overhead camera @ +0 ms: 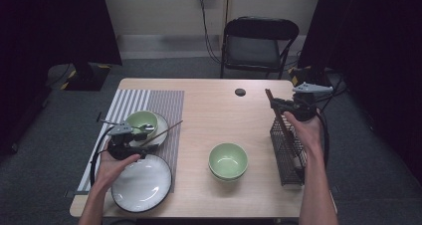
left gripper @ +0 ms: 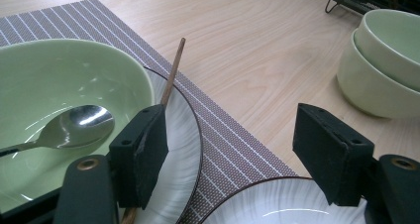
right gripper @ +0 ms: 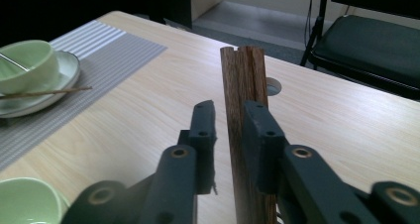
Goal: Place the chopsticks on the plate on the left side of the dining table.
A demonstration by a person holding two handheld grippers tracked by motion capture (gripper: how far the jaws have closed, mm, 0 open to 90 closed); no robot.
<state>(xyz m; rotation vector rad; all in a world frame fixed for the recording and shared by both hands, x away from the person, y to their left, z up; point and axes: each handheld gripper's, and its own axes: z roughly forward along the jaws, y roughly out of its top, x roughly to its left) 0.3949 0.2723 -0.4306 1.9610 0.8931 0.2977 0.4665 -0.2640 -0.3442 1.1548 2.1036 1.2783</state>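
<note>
Nearest, the left gripper (left gripper: pixel 237 149) hangs jaws apart over the white plates (overhead camera: pixel 142 185) and spoon-holding green bowl (overhead camera: pixel 142 120), the stacked bowls (overhead camera: pixel 228 161) mid-table, while the right gripper (right gripper: pixel 229 135) clamps wooden chopsticks (right gripper: pixel 245 95) above the wire rack (overhead camera: pixel 288 155); no legible writing

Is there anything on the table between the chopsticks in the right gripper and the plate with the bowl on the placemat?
Nothing visible. From the right gripper, shut on the chopsticks, bare table runs to the placemat and plate. The stacked bowls sit nearer the person, off that line.
</note>
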